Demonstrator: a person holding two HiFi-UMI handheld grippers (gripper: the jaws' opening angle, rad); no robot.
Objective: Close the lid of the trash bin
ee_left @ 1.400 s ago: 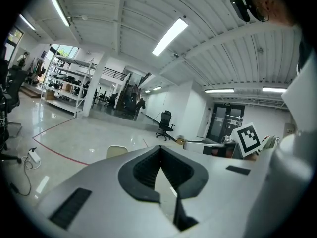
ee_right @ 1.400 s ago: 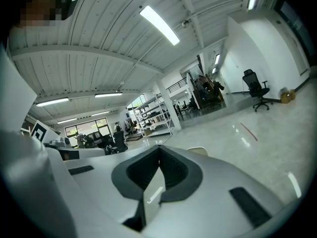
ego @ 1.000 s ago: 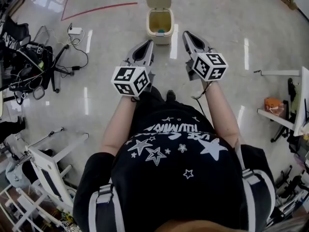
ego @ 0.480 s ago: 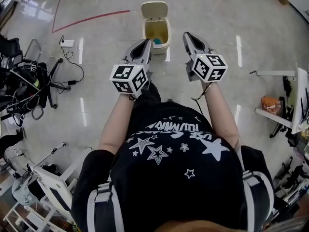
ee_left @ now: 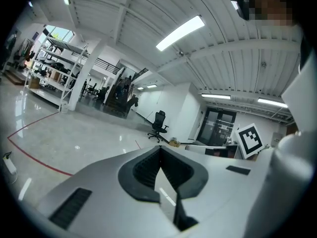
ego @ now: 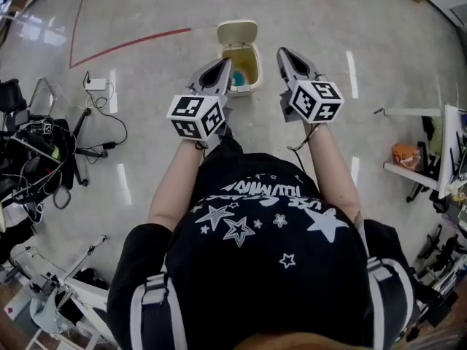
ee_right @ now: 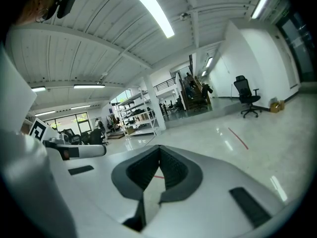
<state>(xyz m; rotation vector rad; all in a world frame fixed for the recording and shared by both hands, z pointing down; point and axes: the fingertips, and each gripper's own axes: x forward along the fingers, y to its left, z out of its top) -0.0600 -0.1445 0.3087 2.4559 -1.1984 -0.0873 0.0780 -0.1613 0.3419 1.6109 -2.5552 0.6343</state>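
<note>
A person holds the left gripper (ego: 224, 64) and right gripper (ego: 282, 52) at upper centre, jaws closed on nothing. The bin (ego: 248, 89) sits between their tips, its lid (ego: 237, 30) raised.

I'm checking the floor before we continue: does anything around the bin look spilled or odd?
No spill shows. The bin stands upright, its lid open, something blue inside. Loose cables sprawl on the floor, well to its left.
</note>
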